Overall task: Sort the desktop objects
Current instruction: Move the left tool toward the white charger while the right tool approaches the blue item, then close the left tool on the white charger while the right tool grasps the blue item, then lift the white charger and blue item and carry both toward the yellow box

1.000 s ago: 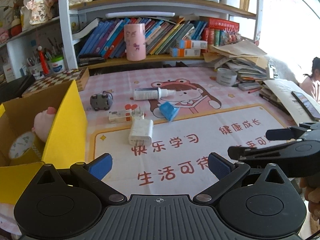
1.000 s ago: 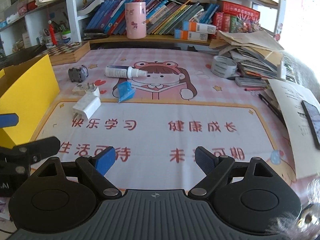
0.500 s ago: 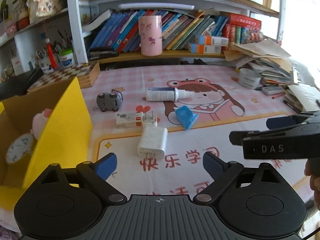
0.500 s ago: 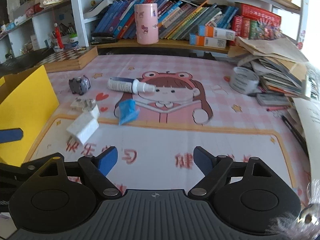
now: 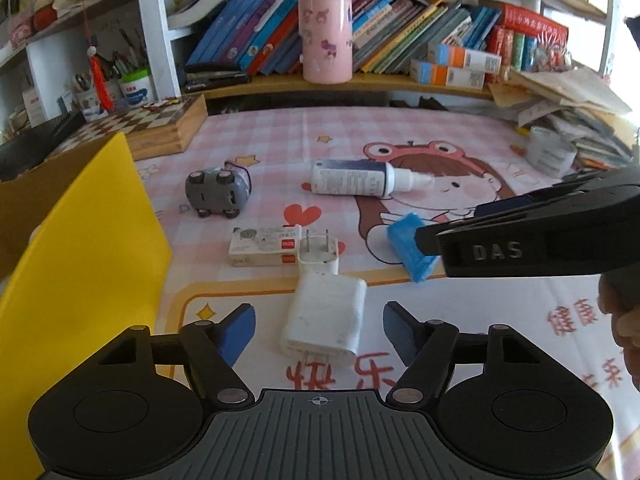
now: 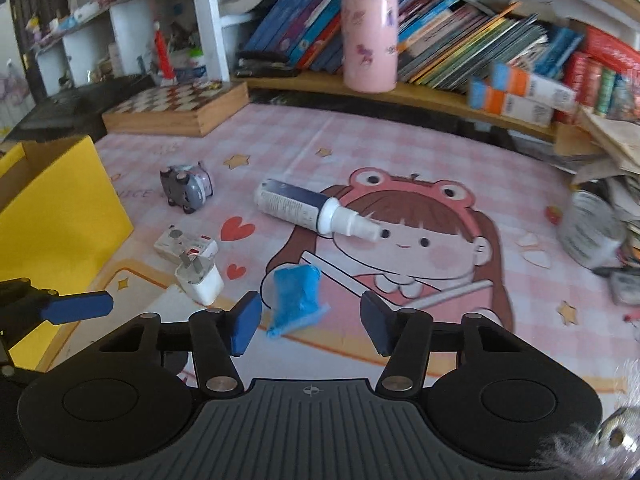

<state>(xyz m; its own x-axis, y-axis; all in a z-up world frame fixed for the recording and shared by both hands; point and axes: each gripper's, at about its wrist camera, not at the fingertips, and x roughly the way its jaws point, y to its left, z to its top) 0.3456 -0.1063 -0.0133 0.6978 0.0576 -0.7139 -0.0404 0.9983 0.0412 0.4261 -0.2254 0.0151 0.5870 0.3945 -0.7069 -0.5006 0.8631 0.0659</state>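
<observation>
The left gripper has its fingers spread, and the large white charger lies flat on the mat between them. The right gripper is spread too, with the blue packet lying between its fingertips. Beyond lie a smaller plug adapter, small white box, spray bottle and grey toy car. The yellow box stands left.

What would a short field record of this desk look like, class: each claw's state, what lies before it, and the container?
left claw: open, large white charger between its fingers
right claw: open, blue packet just ahead
yellow box: open, at the left edge
lying on mat: spray bottle, toy car, small white plug
</observation>
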